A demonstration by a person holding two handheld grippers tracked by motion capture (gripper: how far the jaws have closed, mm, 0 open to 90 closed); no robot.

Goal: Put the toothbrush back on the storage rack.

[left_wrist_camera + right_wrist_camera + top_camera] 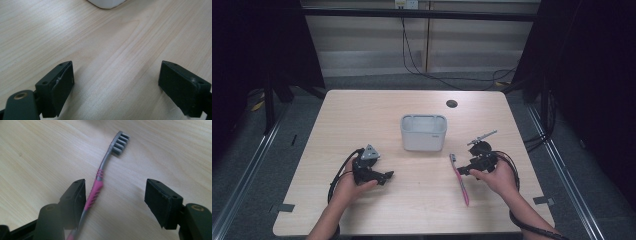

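Toothbrush (96,188) flat on desk (362,115), between our right gripper's (115,195) wide-open, empty jaws for pickup; left gripper (116,80) open, idle

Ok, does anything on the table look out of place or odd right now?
Nothing looks damaged or spilled. The pink toothbrush lies flat on the table instead of in the white holder, which stands upright. The open right gripper has the handle beside one jaw.
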